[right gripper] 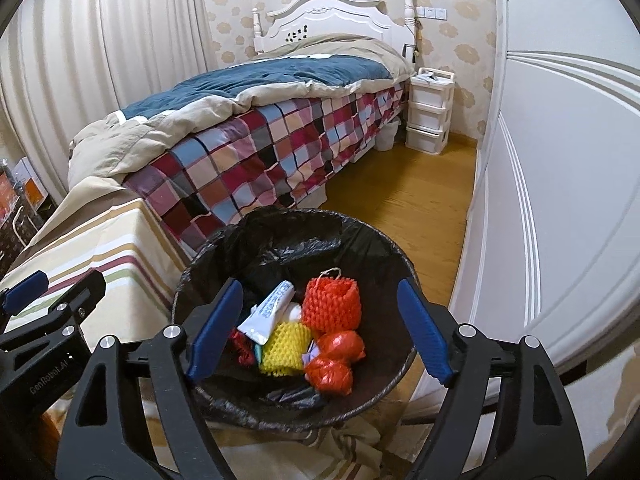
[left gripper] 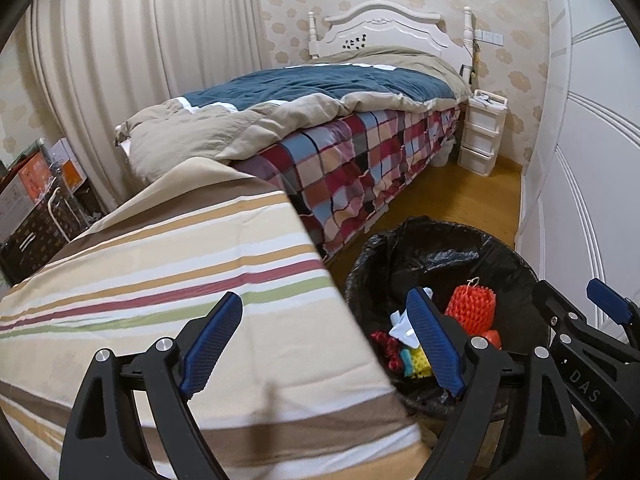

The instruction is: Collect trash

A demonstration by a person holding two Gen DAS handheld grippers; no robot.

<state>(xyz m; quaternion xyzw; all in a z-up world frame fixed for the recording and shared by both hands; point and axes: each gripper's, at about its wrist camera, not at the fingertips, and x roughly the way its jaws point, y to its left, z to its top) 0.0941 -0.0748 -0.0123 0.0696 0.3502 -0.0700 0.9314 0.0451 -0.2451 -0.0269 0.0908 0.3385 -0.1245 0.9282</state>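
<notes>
Trash point(right gripper: 308, 336): heaped in bottom of round bin point(right gripper: 404, 360) lined with black bag point(right gripper: 280, 240), on wooden floor point(right gripper: 400, 200) beside bed.

Contents, left to right, right wrist view:
- dark red crumpled piece point(right gripper: 242, 346), partly hidden behind blue pad.
- white tube with blue print point(right gripper: 266, 312), tilted, lying over yellow foam net point(right gripper: 286, 346).
- orange foam net sleeve point(right gripper: 332, 304), upright, string loop at top.
- two orange-red bagged lumps point(right gripper: 340, 344), point(right gripper: 330, 372), touching, just below orange sleeve.

Surroundings, left to right:
- cardboard boxes point(left gripper: 36, 184) at far left, stacked by curtain point(left gripper: 120, 40).
- striped cloth point(left gripper: 180, 260), beige with red and green bands, draped over flat surface, touching bin's left side.
- bed point(left gripper: 360, 160) with checked sheet, blue and beige quilt point(left gripper: 312, 84), white headboard point(left gripper: 380, 28).
- white drawer unit point(left gripper: 482, 132) next to headboard.
- white panelled wardrobe door point(left gripper: 592, 160) along right edge.

Tools:
- left gripper point(left gripper: 326, 340): jaws spread wide, nothing between pads; poised over edge of striped cloth and bin rim.
- right gripper point(right gripper: 320, 328): jaws spread wide, nothing pinched; poised above bin, trash visible between blue pads, apart from them.
</notes>
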